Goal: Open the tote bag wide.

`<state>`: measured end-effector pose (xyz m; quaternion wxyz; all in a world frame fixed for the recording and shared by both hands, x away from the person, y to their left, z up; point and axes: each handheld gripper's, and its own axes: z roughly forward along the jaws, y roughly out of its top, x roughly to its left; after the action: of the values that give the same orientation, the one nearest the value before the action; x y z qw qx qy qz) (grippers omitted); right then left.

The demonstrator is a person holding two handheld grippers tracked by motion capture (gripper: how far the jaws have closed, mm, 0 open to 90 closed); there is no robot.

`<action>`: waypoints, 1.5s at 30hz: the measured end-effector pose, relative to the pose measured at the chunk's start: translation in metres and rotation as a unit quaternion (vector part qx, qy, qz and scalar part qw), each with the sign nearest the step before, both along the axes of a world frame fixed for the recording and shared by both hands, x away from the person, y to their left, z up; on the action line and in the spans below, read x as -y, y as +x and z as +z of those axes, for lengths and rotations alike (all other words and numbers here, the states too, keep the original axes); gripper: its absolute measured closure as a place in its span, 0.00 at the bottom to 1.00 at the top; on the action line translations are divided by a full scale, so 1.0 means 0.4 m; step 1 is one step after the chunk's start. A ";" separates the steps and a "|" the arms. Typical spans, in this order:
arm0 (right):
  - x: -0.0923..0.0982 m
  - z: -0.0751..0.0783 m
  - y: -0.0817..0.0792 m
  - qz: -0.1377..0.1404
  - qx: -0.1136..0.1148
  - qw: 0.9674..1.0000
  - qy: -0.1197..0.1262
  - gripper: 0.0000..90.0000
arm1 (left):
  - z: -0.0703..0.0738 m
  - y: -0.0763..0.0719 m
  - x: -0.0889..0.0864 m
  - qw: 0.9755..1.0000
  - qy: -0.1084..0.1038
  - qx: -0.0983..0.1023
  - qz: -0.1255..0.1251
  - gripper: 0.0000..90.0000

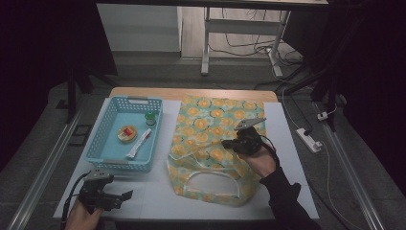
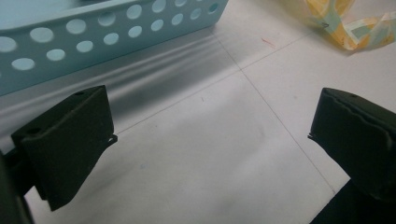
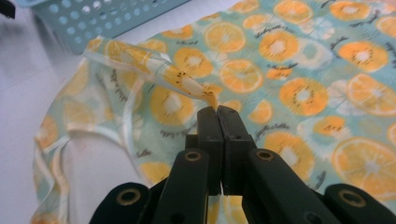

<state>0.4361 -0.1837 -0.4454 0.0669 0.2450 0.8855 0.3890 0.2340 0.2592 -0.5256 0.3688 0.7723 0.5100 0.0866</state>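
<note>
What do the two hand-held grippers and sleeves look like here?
Both are black. The left hand-held gripper has broad flat black pads, a grey three-cornered plate on top and a black cable. The right hand-held gripper has the same plate and brass-ringed pivots; a dark sleeve covers that forearm.

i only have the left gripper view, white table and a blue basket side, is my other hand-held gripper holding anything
Observer: Yes. The right hand-held gripper is shut on a pinched fold of the fruit-print bag, lifting that fold off the table.
Operator: where is the bag lying
Observer: To the right of the blue basket, spread flat, with its handle opening toward your side.
Operator: anything in the basket
Observer: Three things: a small round yellow item with a red middle, a white tube and a small green-capped item by the far right corner.
Operator: and my left one
Observer: The left hand-held gripper is open with bare table between its jaws, in front of the basket.
</note>
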 end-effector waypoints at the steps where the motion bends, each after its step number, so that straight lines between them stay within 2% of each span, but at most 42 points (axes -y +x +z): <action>1: -0.002 0.002 0.006 -0.001 0.001 1.000 0.001 0.99 | -0.001 0.001 -0.001 1.000 -0.003 -0.002 -0.001 0.00; 8: -0.022 0.011 0.053 -0.011 0.010 1.000 0.007 0.99 | -0.004 0.007 0.000 1.000 -0.005 -0.013 -0.011 0.00; 13: -0.041 0.009 0.078 -0.015 0.017 1.000 0.001 0.99 | -0.004 0.004 0.005 1.000 0.004 -0.009 -0.014 0.00; 20: -0.068 -0.001 0.125 -0.017 0.023 1.000 -0.007 0.99 | -0.003 0.002 0.005 1.000 0.002 -0.005 -0.014 0.00; 26: -0.076 -0.012 0.169 -0.033 0.024 0.999 -0.008 0.99 | -0.003 0.002 0.005 1.000 0.003 -0.004 -0.015 0.01; 29: -0.080 -0.027 0.188 -0.035 0.024 0.999 -0.008 0.99 | -0.003 0.002 0.005 1.000 0.001 -0.004 -0.014 0.01; 33: -0.087 -0.054 0.214 -0.040 0.024 0.999 -0.019 0.99 | -0.003 0.001 0.004 1.000 0.000 -0.004 -0.014 0.01; 36: -0.090 -0.089 0.236 -0.045 0.017 0.998 -0.026 0.99 | -0.003 0.001 0.003 1.000 -0.001 -0.003 -0.014 0.01; 43: -0.095 -0.141 0.251 -0.047 0.009 0.997 -0.053 0.98 | -0.003 0.001 0.004 1.000 -0.001 -0.004 -0.015 0.01; 45: -0.093 -0.155 0.254 -0.045 0.009 0.997 -0.055 0.98 | -0.003 0.001 0.004 1.000 0.000 -0.004 -0.015 0.01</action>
<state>0.5378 -0.1463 -0.5072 0.1055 0.2775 0.8928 0.3388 0.2346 0.2578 -0.5269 0.3682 0.7800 0.4999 0.0781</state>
